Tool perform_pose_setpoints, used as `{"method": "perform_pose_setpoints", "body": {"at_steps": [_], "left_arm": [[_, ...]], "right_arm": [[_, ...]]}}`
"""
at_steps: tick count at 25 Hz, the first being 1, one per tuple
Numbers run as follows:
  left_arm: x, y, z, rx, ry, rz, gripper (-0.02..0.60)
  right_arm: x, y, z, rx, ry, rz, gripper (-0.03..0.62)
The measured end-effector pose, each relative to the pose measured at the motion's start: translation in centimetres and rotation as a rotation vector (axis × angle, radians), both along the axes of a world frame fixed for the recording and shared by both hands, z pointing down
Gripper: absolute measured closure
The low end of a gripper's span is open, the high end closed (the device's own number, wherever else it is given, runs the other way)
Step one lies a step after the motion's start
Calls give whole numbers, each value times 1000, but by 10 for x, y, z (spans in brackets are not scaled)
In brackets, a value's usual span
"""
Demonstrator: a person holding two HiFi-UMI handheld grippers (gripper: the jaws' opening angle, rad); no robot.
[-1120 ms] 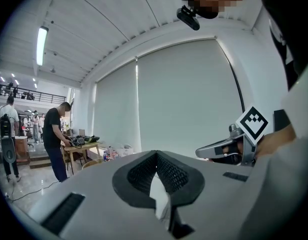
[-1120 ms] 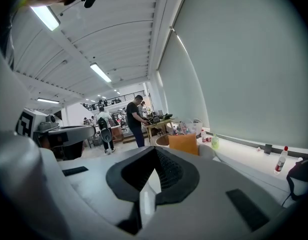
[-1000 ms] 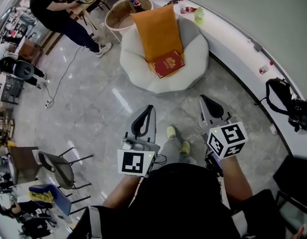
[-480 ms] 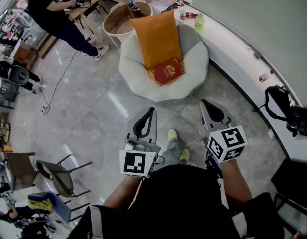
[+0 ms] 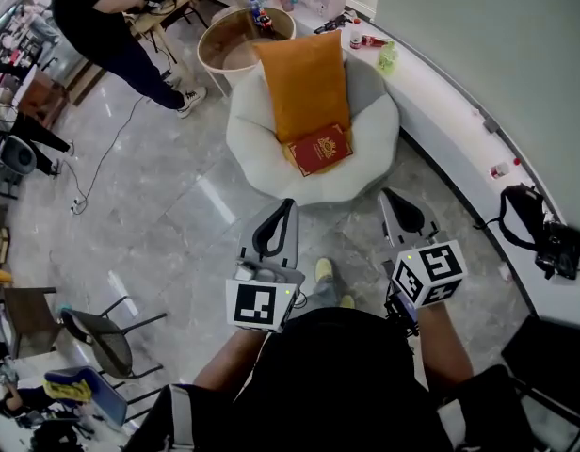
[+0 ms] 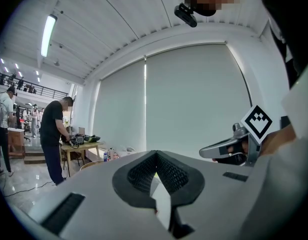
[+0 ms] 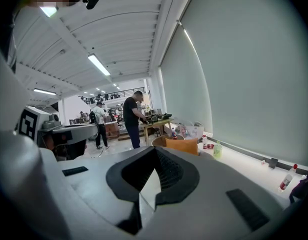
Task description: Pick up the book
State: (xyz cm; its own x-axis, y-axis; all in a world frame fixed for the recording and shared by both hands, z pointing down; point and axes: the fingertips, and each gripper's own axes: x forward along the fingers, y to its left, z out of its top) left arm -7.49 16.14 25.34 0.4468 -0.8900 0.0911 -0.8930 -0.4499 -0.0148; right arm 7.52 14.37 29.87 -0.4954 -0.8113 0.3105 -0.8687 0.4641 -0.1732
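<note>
A red book (image 5: 320, 149) with gold print lies flat on the seat of a round white lounge chair (image 5: 262, 149). It rests at the foot of an orange cushion (image 5: 302, 83) that leans on the chair's back. My left gripper (image 5: 283, 205) is held level just short of the chair's front rim, jaws shut with nothing in them (image 6: 155, 156). My right gripper (image 5: 392, 196) hovers to the right of the chair, tilted slightly down, also shut and empty (image 7: 155, 151). The orange cushion (image 7: 181, 145) shows beyond its jaws; the book is hidden there.
A curved white counter (image 5: 459, 102) with bottles runs along the right wall, and a black bag (image 5: 544, 229) sits on it. A round wooden table (image 5: 235, 38) stands behind the chair. A person in black (image 5: 92, 12) works at a desk far left. Chairs (image 5: 102, 328) stand at lower left.
The chair with the book has drawn closer to both grippers in the head view. Both grippers have advanced toward it and stayed shut.
</note>
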Motion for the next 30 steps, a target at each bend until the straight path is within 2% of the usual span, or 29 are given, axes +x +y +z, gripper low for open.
{"method": "perform_pose_setpoints", "body": {"at_steps": [18,24,30], "left_arm": [[-33,-42,8,3,21,30,577],[-42,-45,5,17,57,21,577],[-45,-53,2,17,58,5,577]], "right_arm": [[-34,-40,-5,27,49,40,588],[-41,-41,-11,36,97,32,588],[-45,-53,-14,38,107,13,588]]}}
